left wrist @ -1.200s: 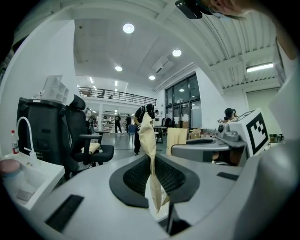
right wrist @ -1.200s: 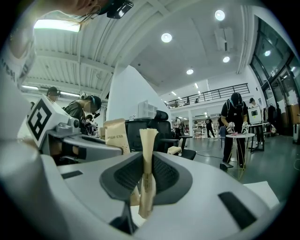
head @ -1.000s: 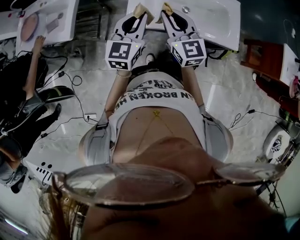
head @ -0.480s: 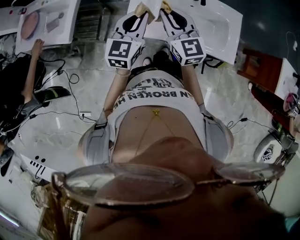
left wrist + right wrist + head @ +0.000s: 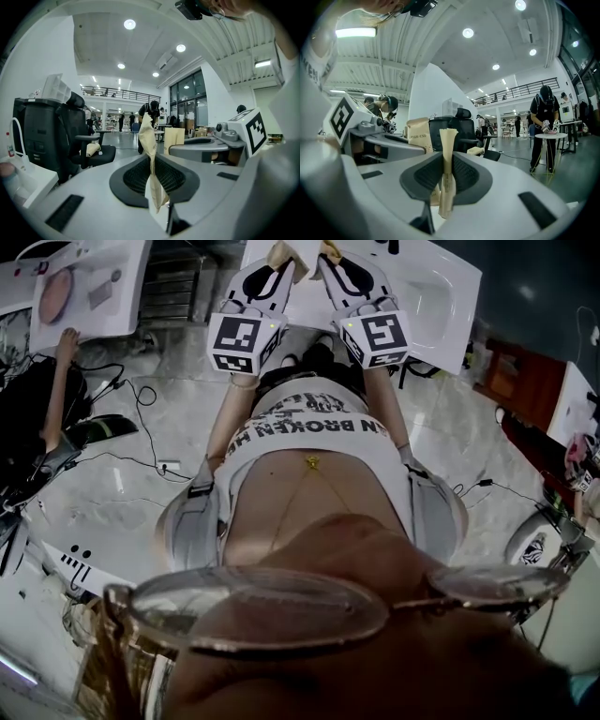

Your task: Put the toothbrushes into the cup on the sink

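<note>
In the head view both grippers are held up side by side in front of the person's chest, at the near rim of a white sink [image 5: 436, 292]. My left gripper [image 5: 281, 261] is shut on a beige paper-wrapped toothbrush packet [image 5: 283, 255]. My right gripper [image 5: 330, 255] is shut on a second such packet [image 5: 332, 249]. In the left gripper view the packet [image 5: 151, 140] stands crumpled and upright between the jaws of that gripper [image 5: 152, 161]. In the right gripper view its packet [image 5: 447, 159] stands straight in the closed jaws of that gripper [image 5: 446, 171]. No cup shows in any view.
Another sink [image 5: 89, 287] sits at the far left, with a seated person [image 5: 52, 399] beside it. Cables [image 5: 141, 460] run over the marble floor. A wooden stand [image 5: 520, 381] is at the right. An office chair [image 5: 70, 136] and distant people show in the gripper views.
Both grippers keep their hold on the packets and stay side by side. The head view has drifted a little, so the sink sits slightly lower and further left.
</note>
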Demonstrator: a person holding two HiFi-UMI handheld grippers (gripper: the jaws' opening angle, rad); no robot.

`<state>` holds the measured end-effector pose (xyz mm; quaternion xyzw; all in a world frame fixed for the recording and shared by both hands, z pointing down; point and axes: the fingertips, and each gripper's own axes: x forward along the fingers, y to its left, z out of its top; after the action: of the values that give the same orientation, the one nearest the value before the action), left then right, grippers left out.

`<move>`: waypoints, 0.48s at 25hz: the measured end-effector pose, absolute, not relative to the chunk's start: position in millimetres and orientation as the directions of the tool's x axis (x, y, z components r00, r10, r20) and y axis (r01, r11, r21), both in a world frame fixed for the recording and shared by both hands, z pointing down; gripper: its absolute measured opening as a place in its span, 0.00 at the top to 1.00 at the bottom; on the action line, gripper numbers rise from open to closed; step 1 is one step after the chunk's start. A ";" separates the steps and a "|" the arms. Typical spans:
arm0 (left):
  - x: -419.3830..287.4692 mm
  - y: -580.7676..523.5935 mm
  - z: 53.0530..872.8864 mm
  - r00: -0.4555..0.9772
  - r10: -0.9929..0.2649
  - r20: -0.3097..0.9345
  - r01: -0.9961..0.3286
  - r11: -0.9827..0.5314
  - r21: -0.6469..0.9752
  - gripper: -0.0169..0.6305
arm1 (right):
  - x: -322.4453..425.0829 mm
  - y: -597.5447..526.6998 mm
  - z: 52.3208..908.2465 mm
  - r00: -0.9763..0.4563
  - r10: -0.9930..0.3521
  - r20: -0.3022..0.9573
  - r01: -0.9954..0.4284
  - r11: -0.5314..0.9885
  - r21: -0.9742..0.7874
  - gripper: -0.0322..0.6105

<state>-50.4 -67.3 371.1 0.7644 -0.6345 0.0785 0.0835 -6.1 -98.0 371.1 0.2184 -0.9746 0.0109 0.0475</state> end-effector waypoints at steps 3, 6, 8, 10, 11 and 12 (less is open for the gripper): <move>-39.1 -75.8 372.9 0.185 -0.956 0.227 -0.982 -0.185 0.024 0.91 | 5.8 -108.1 373.0 -0.897 -0.433 0.091 -0.435 0.901 -0.004 0.85; -32.9 -79.9 372.9 0.192 -0.955 0.227 -0.981 -0.192 0.024 0.91 | 13.6 -112.4 373.5 -0.893 -0.441 0.092 -0.443 0.896 -0.001 0.85; -30.0 -83.9 374.8 0.196 -0.953 0.232 -0.980 -0.196 0.023 0.91 | 19.5 -116.6 374.8 -0.887 -0.452 0.093 -0.455 0.891 -0.004 0.85; -26.5 -89.4 376.9 0.202 -0.950 0.239 -0.979 -0.203 0.022 0.91 | 26.4 -122.1 376.5 -0.880 -0.466 0.093 -0.469 0.883 -0.009 0.85; -25.7 -92.0 377.4 0.207 -0.949 0.240 -0.978 -0.208 0.022 0.91 | 28.4 -124.5 376.9 -0.876 -0.473 0.092 -0.476 0.879 -0.010 0.85; -26.1 -94.4 377.6 0.211 -0.948 0.239 -0.977 -0.212 0.022 0.91 | 29.0 -126.6 377.2 -0.872 -0.481 0.091 -0.483 0.875 -0.010 0.85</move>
<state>-26.1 -94.4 377.6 0.7736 -0.6220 0.0870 0.0842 29.0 -126.6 377.2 0.2491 -0.9674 0.0163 0.0431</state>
